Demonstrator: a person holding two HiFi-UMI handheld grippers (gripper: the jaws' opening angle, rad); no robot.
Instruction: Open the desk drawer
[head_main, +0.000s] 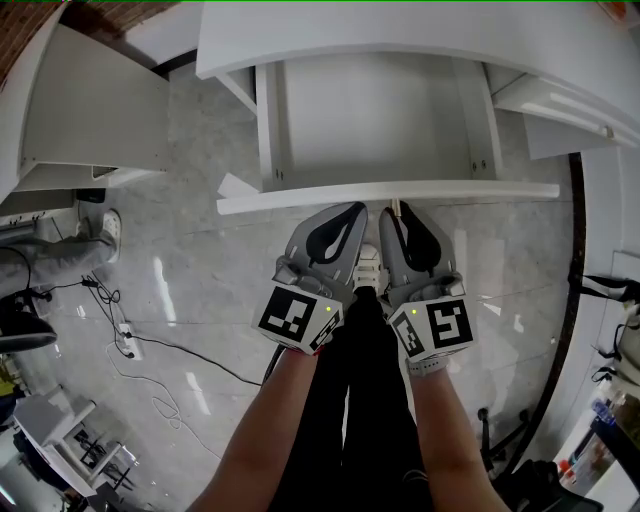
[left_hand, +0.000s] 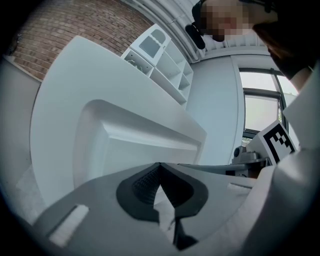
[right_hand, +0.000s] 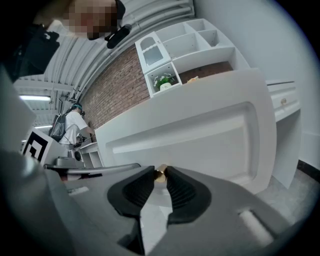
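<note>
The white flat-fronted drawer (head_main: 480, 190) stands far out from under the white bench (head_main: 400, 40), its bare inside open to the head view. The bench's far side is cut off by the top edge of that view.

The right gripper (head_main: 391, 209) sits at the middle of the drawer front. In the right gripper view, the right gripper (right_hand: 160, 173) has its jaws pinched on a small round brass knob (right_hand: 160, 174). Only the knob's end shows between the ribbed black pads (right_hand: 182, 190). From the head view the knob is almost wholly covered by the jaw tips and is hard to make out.

The left gripper (head_main: 356, 208) lies just beside the right one, with its tip at the lower edge of the drawer front. In its own view, the left gripper (left_hand: 160, 166) has its jaws shut tip to tip, with nothing between them. The pale recessed drawer panel (left_hand: 140, 135) rises behind them.

The person's black trouser legs (head_main: 365, 400) hide the grey marbled floor (head_main: 190, 300) directly below the grippers. The floor under the drawer cannot be seen either. A loose black cable (head_main: 170, 345) trails over the floor at the left, and its ends run out of sight.
</note>
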